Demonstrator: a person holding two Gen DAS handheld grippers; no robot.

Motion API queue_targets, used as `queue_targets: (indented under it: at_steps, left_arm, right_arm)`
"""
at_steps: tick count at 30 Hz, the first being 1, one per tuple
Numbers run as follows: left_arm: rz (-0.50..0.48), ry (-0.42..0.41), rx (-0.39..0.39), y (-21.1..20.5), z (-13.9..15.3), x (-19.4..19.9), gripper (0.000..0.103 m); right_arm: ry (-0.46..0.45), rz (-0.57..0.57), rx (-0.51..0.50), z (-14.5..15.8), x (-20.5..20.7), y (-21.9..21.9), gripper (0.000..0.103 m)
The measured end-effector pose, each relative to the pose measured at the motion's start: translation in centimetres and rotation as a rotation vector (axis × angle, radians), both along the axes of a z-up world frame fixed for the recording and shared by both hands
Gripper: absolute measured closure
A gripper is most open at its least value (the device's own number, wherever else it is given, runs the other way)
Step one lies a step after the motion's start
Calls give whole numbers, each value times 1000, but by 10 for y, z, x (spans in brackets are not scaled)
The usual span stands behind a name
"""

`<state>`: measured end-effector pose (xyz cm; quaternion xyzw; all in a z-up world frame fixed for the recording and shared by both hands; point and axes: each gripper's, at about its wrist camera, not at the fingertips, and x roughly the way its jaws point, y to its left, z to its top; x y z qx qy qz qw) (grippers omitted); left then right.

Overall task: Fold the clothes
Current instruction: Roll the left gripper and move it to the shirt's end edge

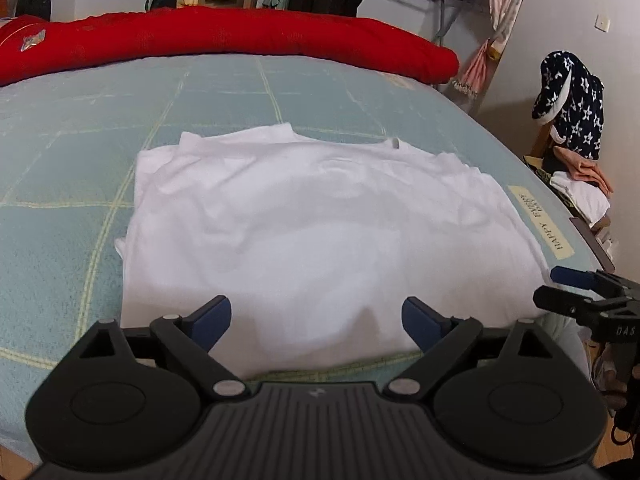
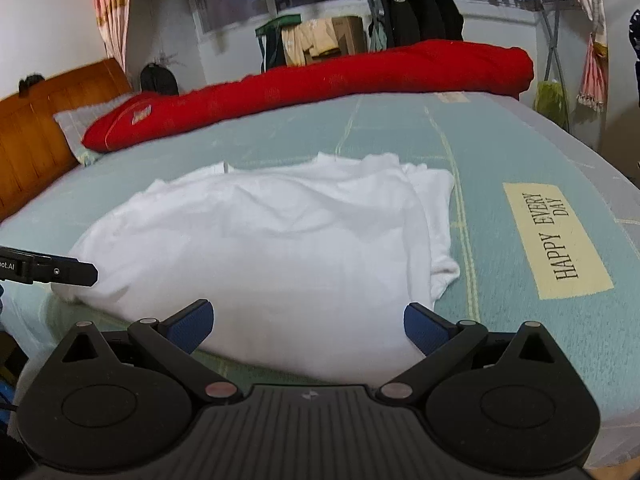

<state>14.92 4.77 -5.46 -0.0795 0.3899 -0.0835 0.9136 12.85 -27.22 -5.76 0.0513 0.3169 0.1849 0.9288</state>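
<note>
White T-shirt [image 1: 320,220] spread on the bed [image 1: 60,208], partly folded, sleeves turned in, collar end away toward the red bolster [image 1: 240,44], hem end nearest the bed's near edge. Long axis running from the hem away to the collar, roughly in line with both grippers' pointing direction.

Left gripper [image 1: 316,316] jaws wide apart, nothing between the pads, poised just short of the hem, over its middle to left part. Right gripper [image 2: 308,322] likewise spread and empty, low before the hem's right part, with the folded-in sleeve [image 2: 436,216] beyond its right finger. Each gripper's tip visible at the edge of the other's view, so side by side along the same hem.

Neither hand clearly nearer; both about equally close to the near edge. Probable next step: pinch the hem at two points and carry it away toward the collar, halving the shirt along its length. "HAPPY EVERY DAY" patch [image 2: 556,236] lying clear to the right.
</note>
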Motion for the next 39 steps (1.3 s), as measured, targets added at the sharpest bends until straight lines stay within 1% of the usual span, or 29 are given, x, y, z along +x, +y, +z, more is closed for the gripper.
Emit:
queue_targets:
  at_steps: [4, 7, 10, 11, 13, 14, 15, 17, 20, 22, 23, 25, 26, 28, 30, 32, 33, 37, 38, 39]
  left_arm:
    - [0, 20, 7, -4, -4, 2, 11]
    - [3, 32, 1, -5, -7, 3, 11]
    - [11, 38, 11, -6, -8, 4, 11]
    - [14, 38, 15, -6, -8, 4, 11]
    - [18, 40, 19, -6, -8, 5, 11]
    - [18, 41, 18, -6, -8, 6, 11]
    - [22, 41, 21, -6, -7, 7, 11]
    - [25, 35, 38, -8, -5, 11, 11]
    - [25, 17, 61, -12, 0, 16, 11]
    - [28, 14, 61, -13, 2, 19, 11]
    - [26, 14, 61, -14, 2, 20, 11]
    - [20, 15, 61, -16, 3, 22, 11]
    - [21, 16, 63, -16, 3, 24, 11]
    - [24, 18, 67, -15, 3, 29, 11]
    - [26, 17, 73, -15, 4, 34, 11]
    - [32, 10, 81, -15, 6, 40, 11]
    - [31, 7, 82, -16, 6, 44, 11]
    - [29, 3, 80, -19, 6, 51, 11]
    - [29, 4, 80, -19, 5, 53, 11]
    - [28, 7, 80, -19, 4, 53, 11]
  right_arm:
    - [-42, -8, -19, 8, 12, -3, 0]
    - [-81, -26, 2, 13, 31, -9, 0]
    - [-56, -37, 34, 5, 56, -14, 0]
    - [-17, -42, 33, -2, 64, -16, 0]
    - [50, -32, 29, -15, 64, -18, 0]
    - [52, -17, 20, -18, 59, -19, 0]
    - [30, 1, 0, -17, 53, -19, 0]
    - [26, 26, -18, -11, 50, -20, 0]
    - [-19, 14, 59, 4, 68, -30, 0]
    - [-46, 7, 109, 7, 88, -32, 0]
    - [-47, 7, 135, 6, 99, -32, 0]
    - [-4, 16, 183, -5, 120, -33, 0]
    - [19, 9, 183, -12, 126, -34, 0]
    - [34, -15, 163, -25, 131, -39, 0]
    - [23, -24, 190, -23, 126, -46, 0]
    - [2, -57, 170, -12, 124, -47, 0]
    - [-12, -55, 168, -8, 126, -46, 0]
    - [11, -4, 226, -11, 149, -43, 0]
    - [23, -8, 221, -14, 155, -41, 0]
    - [39, -38, 192, -19, 160, -41, 0]
